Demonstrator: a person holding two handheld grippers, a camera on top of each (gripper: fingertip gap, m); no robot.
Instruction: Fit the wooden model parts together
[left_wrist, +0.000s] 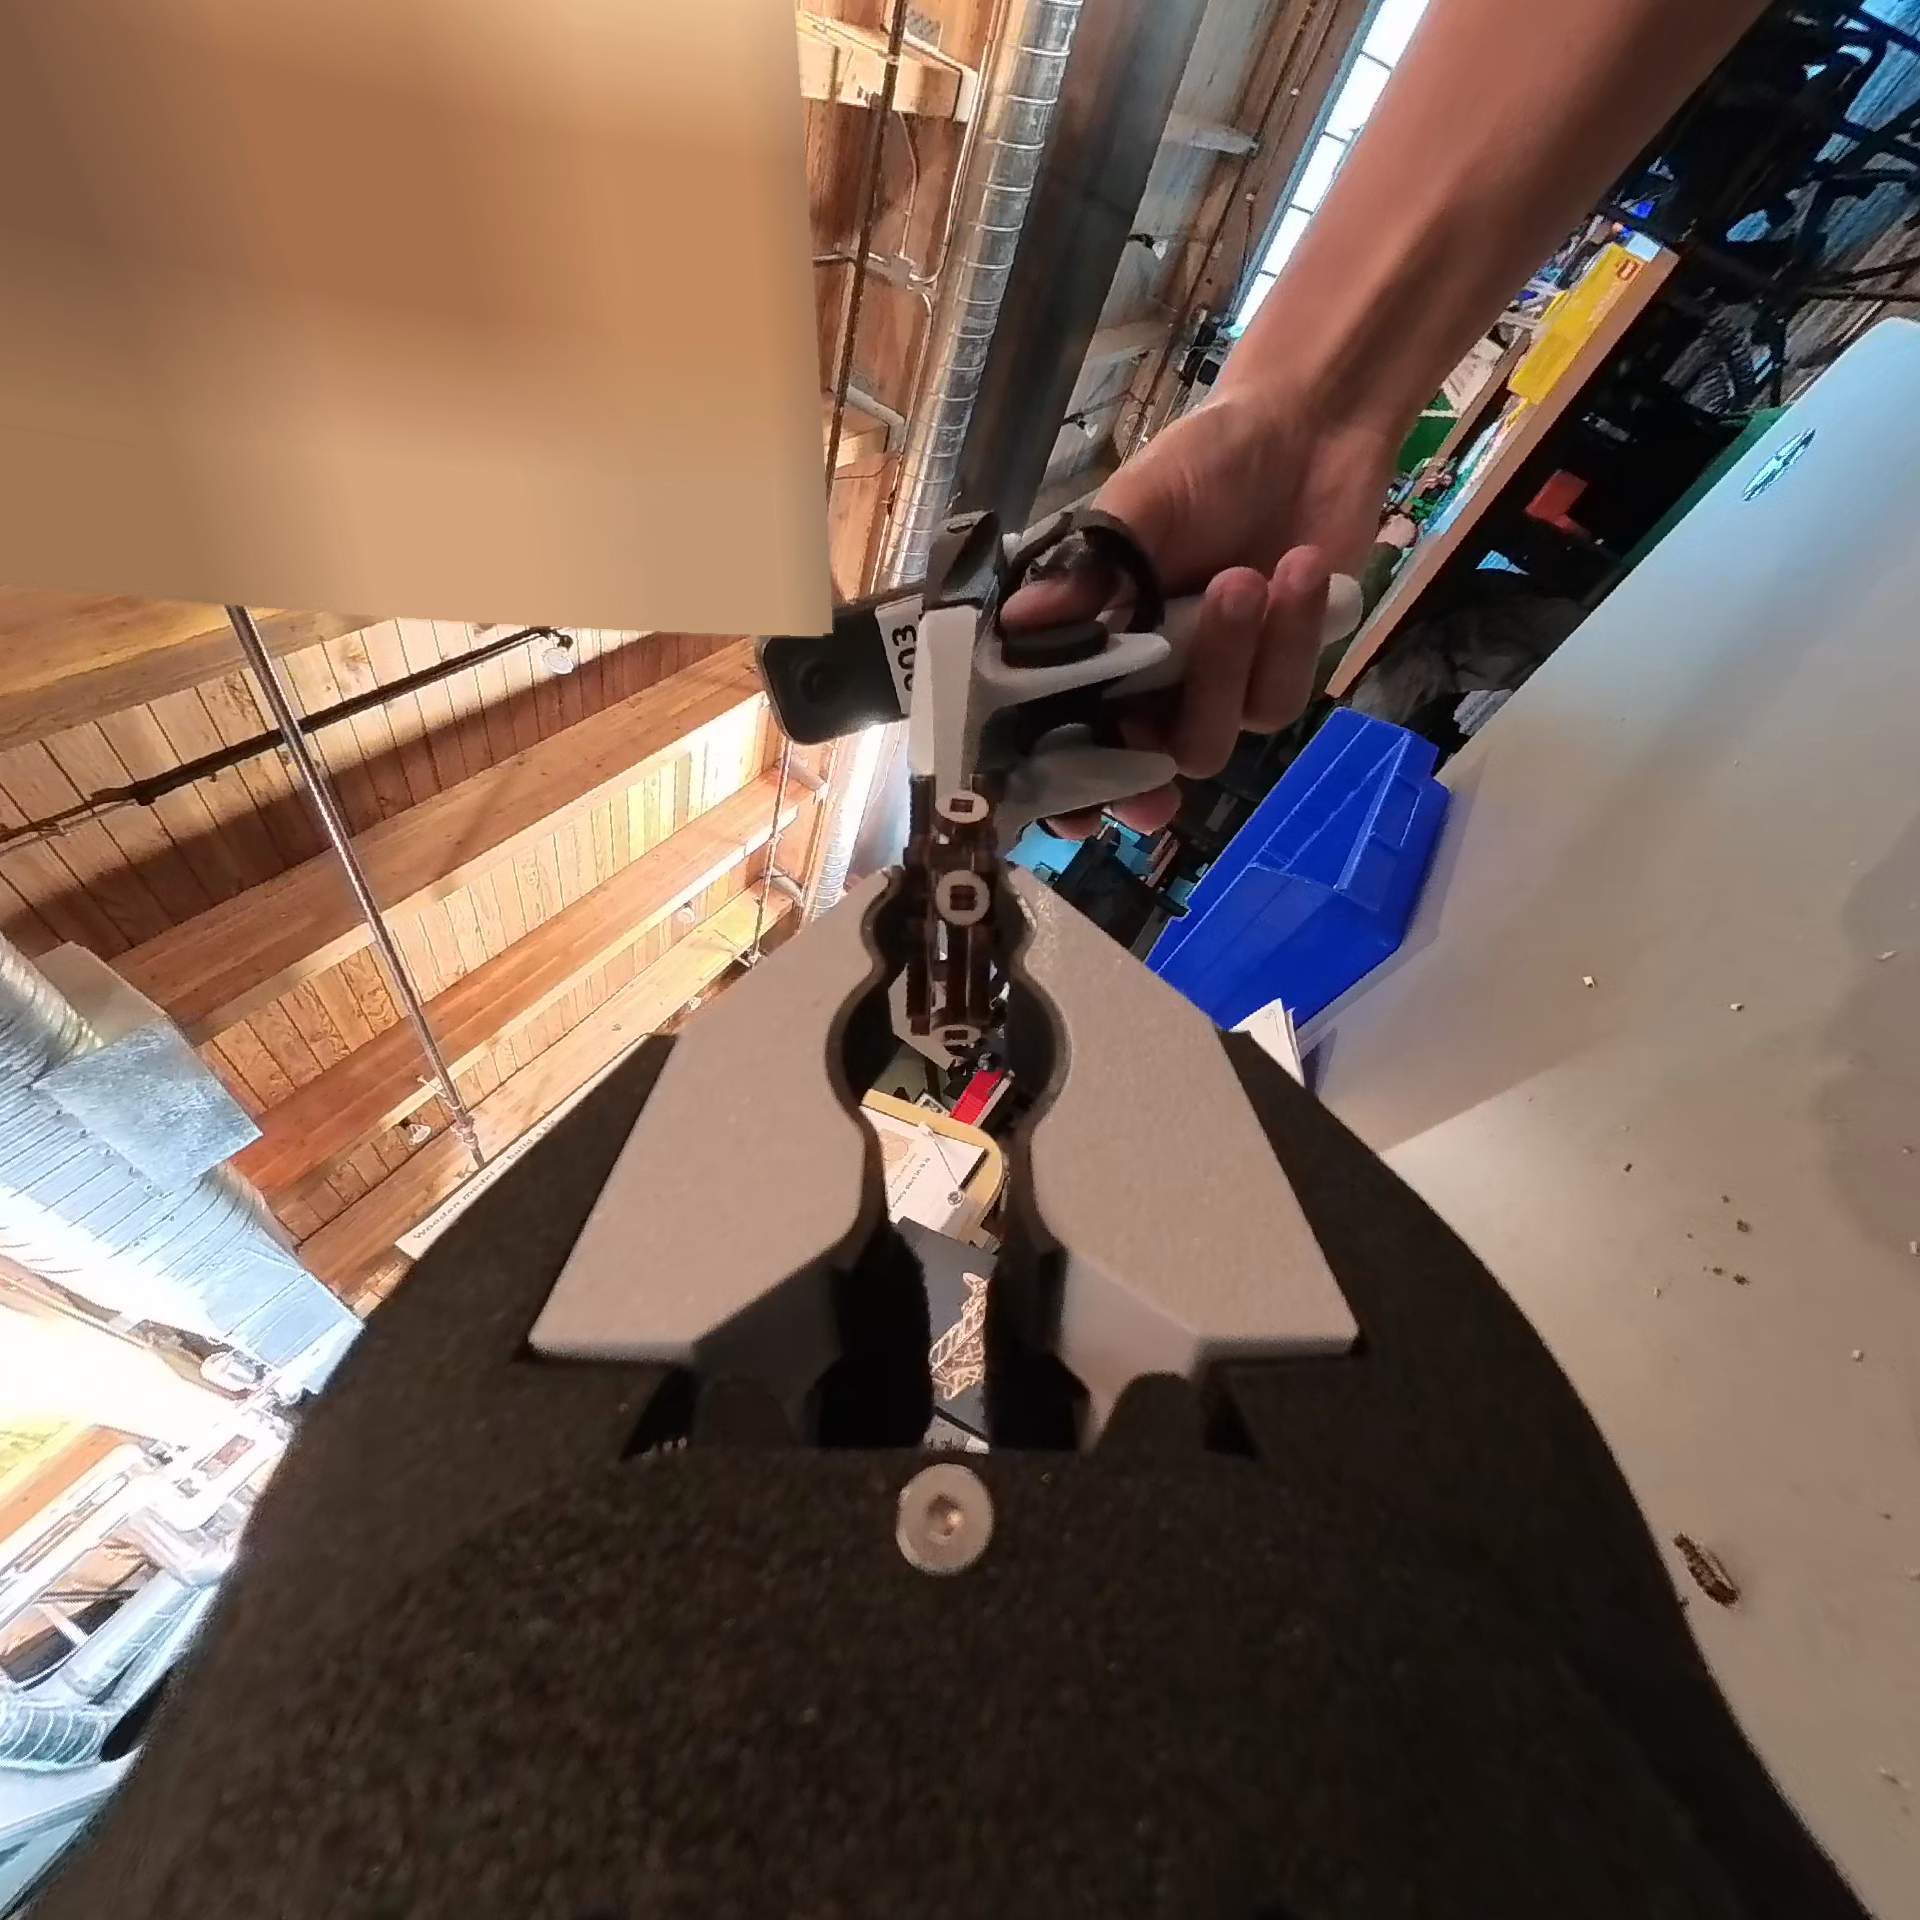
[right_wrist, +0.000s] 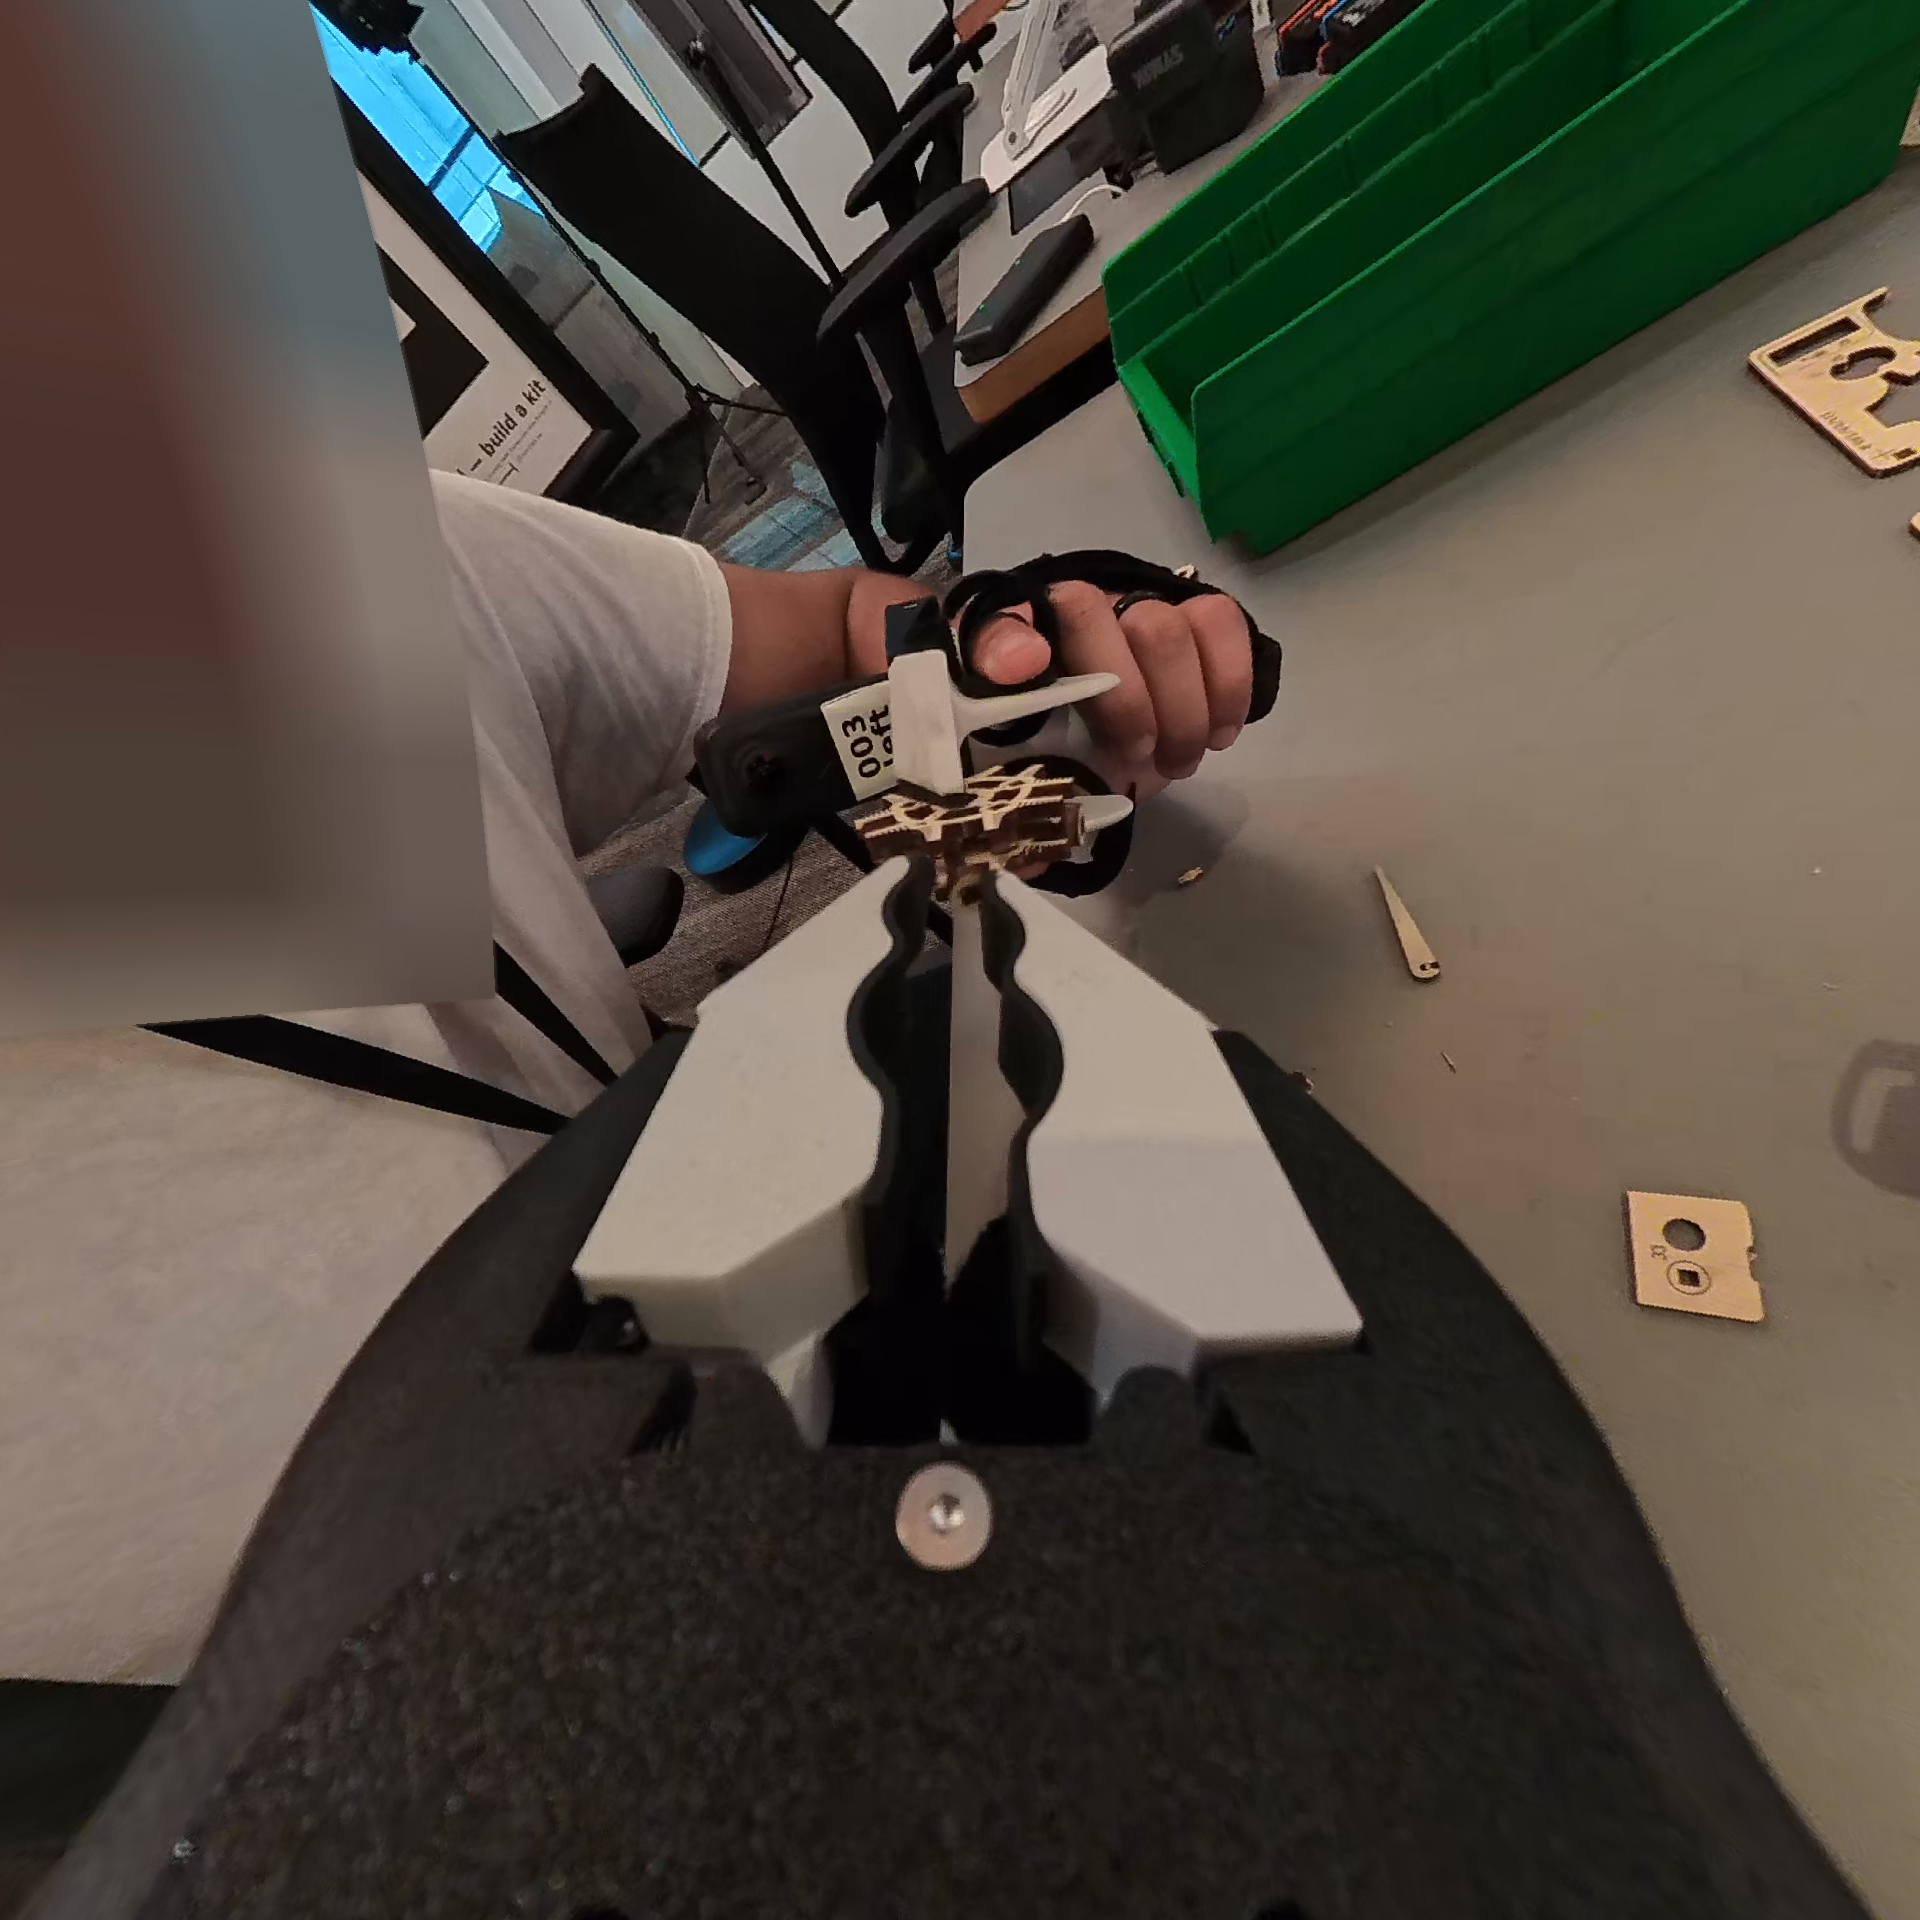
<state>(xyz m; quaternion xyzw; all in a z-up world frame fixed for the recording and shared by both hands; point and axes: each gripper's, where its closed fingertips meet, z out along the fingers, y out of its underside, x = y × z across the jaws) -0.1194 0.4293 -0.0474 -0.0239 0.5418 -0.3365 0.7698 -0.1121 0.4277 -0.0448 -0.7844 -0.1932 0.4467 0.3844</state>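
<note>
A small wooden model of stacked toothed gear pieces (left_wrist: 958, 935) is held in the air between both grippers. My left gripper (left_wrist: 954, 894) is shut on its lower part, with the grey fingers either side of it. My right gripper (left_wrist: 966, 792), held by a bare hand, comes down from above and pinches the model's top end. In the right wrist view the model (right_wrist: 966, 821) lies flat just past my right gripper (right_wrist: 951, 883), whose tips close on its near edge. The left gripper (right_wrist: 1120, 743), in a gloved hand, holds it from behind.
A grey table (right_wrist: 1558, 831) lies to the right with a green bin (right_wrist: 1455, 260), wooden sheet offcuts (right_wrist: 1694, 1257) (right_wrist: 1849, 384) and a thin wooden sliver (right_wrist: 1408, 935). A blue bin (left_wrist: 1309, 894) stands at the table edge. Office chairs (right_wrist: 883, 312) stand behind. Less than 4 cm separates the two grippers' tips.
</note>
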